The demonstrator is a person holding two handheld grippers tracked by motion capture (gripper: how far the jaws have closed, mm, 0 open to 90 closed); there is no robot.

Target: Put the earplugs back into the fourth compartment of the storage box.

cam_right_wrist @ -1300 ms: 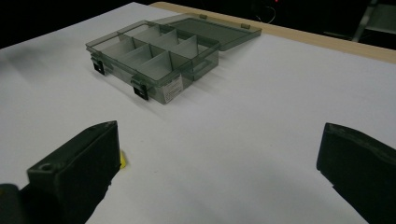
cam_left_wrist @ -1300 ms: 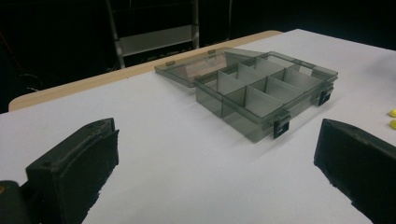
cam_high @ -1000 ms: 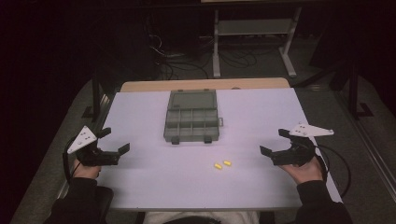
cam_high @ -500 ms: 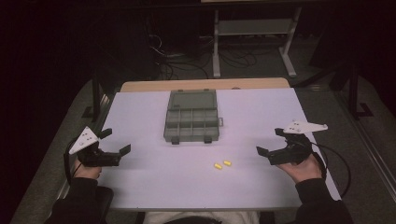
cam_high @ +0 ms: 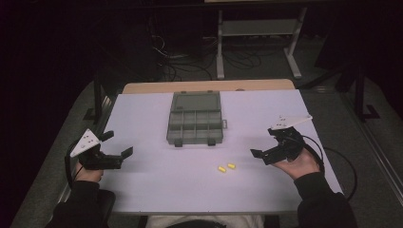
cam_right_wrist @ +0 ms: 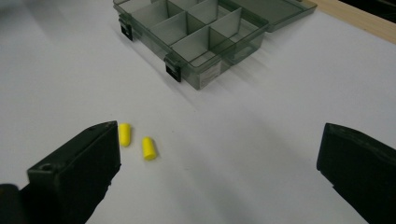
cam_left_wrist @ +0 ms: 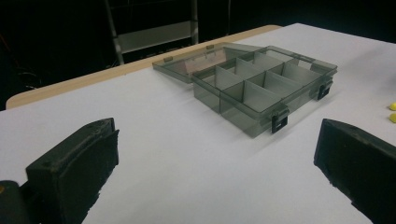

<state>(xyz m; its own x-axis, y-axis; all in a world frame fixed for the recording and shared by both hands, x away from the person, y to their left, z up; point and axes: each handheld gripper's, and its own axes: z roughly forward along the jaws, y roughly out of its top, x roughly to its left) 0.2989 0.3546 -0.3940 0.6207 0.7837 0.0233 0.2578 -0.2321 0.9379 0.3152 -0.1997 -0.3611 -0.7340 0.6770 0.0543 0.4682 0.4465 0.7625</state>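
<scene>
1. Nearest the person, the left gripper [cam_high: 113,151] hovers over the left side of the table [cam_high: 142,190], jaws spread wide with nothing between them. It is well apart from the other things.
2. The right gripper [cam_high: 264,145] is at the right side, jaws also wide and empty. In the right gripper view it points toward the two plugs, with the near one just beside its left jaw.
3. The two yellow plugs [cam_high: 226,167] lie on the bare table, close together but not touching, near the box and in front of it. Both lie on their sides.
4. Judged from this, the work looks barely begun: neither plug is held or lifted, and both seem meant for the box. What is left is to grasp each one and drop it in, and perhaps close the lid.
5. Farther off, the box [cam_high: 195,126] sits mid-table, grey and see-through, split by partitions into several compartments. Every compartment in view looks empty.
6. Its lid [cam_high: 196,100] lies folded back flat on the table behind it, so the compartments are open from above. Two dark latches [cam_right_wrist: 173,72] hang on the front wall.
</scene>
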